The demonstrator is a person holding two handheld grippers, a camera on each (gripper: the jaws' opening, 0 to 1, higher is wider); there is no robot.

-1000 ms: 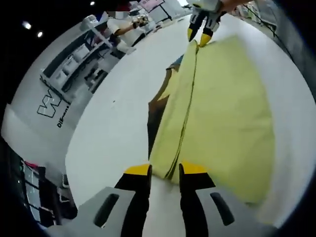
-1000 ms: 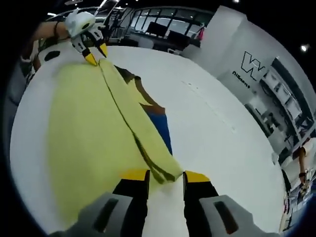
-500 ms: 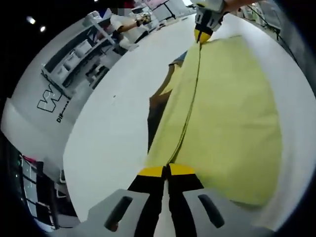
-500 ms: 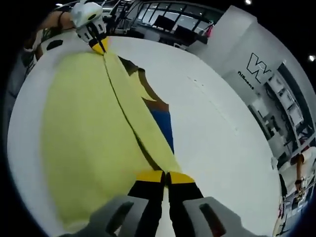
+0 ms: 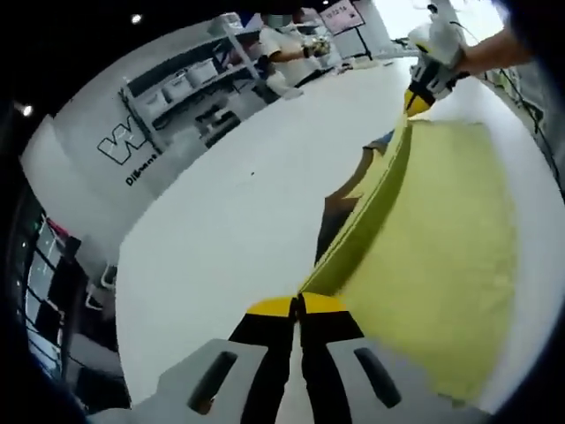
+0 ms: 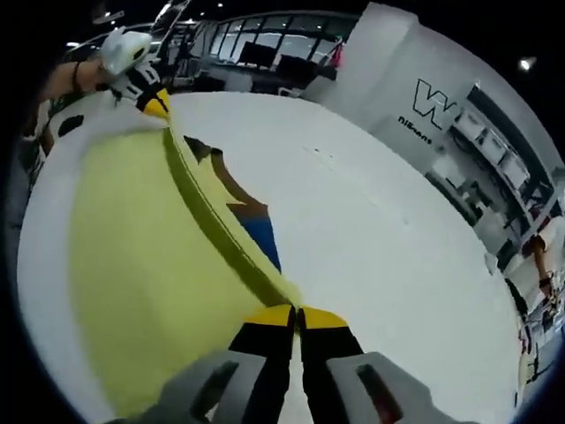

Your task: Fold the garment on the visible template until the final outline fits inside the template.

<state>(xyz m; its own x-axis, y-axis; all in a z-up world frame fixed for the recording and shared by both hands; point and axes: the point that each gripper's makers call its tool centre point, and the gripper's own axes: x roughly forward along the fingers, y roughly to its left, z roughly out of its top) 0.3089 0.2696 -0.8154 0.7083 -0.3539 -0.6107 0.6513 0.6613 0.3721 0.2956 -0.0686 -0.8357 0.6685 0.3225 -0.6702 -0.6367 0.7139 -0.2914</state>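
Your two grippers each pinch one end of the same long edge of the single pale yellow cloth garment (image 5: 441, 256), which lies spread on the white table (image 5: 229, 221). The left gripper (image 5: 297, 305) has its yellow-tipped jaws pressed together on the near corner of that edge; the right gripper (image 6: 296, 313) is likewise clamped on its own corner, and each appears far along the edge in the other's view. The held edge runs straight between the two tools and looks raised off the table, so the garment's long axis lies along the line joining your hands, and neither is nearer. One flat template (image 6: 252, 221), brown with a blue part, shows beside the raised edge, partly hidden under the cloth. The coming fold likely turns on carrying this edge sideways, both ends together.
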